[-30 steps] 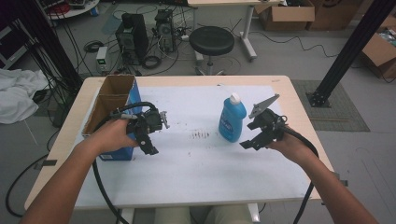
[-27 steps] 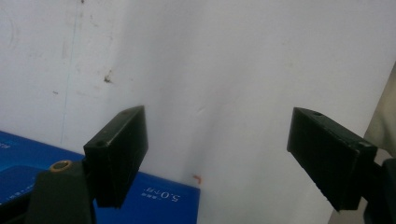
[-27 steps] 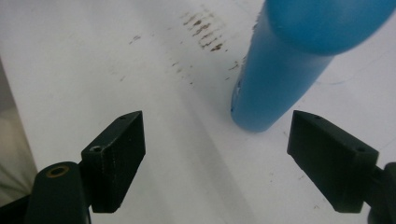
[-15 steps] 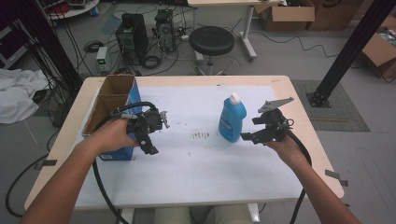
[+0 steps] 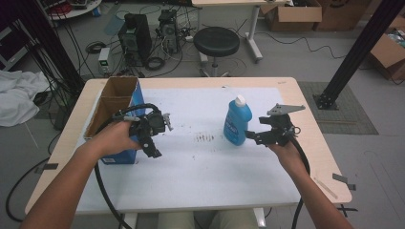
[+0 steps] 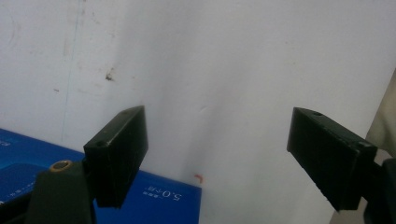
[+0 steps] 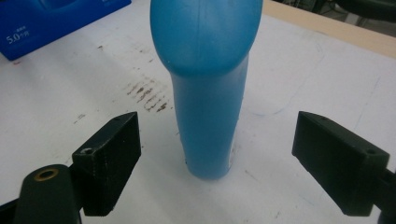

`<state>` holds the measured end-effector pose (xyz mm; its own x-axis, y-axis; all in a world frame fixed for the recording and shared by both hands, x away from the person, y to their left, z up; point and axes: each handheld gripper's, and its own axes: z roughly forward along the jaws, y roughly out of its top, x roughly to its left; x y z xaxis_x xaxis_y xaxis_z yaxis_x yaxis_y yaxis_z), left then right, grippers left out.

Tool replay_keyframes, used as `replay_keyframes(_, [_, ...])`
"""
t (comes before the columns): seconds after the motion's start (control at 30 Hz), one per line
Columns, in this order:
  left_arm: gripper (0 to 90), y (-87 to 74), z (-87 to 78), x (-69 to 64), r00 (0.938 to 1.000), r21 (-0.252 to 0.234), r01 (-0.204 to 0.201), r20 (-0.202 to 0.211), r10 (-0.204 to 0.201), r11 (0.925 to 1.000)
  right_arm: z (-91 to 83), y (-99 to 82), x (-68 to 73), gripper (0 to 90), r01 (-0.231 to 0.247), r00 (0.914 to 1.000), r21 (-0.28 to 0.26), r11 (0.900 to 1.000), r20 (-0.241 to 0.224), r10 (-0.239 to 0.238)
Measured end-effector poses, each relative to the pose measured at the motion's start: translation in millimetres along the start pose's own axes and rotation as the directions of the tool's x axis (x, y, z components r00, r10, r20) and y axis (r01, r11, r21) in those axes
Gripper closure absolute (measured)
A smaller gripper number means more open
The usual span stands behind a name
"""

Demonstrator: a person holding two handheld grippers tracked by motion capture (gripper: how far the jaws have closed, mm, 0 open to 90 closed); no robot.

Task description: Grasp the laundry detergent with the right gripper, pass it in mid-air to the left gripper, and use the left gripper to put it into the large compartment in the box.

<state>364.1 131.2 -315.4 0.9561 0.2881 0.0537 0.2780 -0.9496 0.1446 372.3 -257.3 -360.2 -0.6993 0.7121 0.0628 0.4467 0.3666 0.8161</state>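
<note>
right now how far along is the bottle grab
Done: the blue bottle stands upright on the table, and the right gripper, its jaws just opened, is lined up with it. In hand: nothing; its jaws stand apart from the bottle. Left: closing on it. The left gripper is open by the blue box.

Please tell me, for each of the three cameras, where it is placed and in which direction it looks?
High view: above the person's side of the table, looking forward and down; both forearms, the left hand-held gripper and the right hand-held gripper show.
Left gripper view: rides on the left hand-held gripper, looking down at the white tabletop and the blue box; its two black jaws stand open.
Right gripper view: rides on the right hand-held gripper, facing the blue bottle between its open jaws.
Shared: high and right gripper views both show the bottle.
</note>
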Motion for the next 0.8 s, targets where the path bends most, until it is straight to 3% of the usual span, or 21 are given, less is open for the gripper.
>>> replay_keyframes(0.5, [21.0, 1.9, 3.3, 1.1, 1.0, 0.004, -0.001, 0.006, 0.001, 1.0, 11.7, -5.7, 4.0, 15.2, -0.025, 0.9988, -0.105, 0.9941, 0.038, 0.029])
replay_keyframes(0.8, [21.0, 3.3, 4.1, 1.8, 1.0, 0.004, -0.001, 0.009, 0.001, 1.0, 20.4, -7.0, 5.1, 15.3, -0.036, 0.9978, -0.13, 0.9908, 0.05, 0.043])
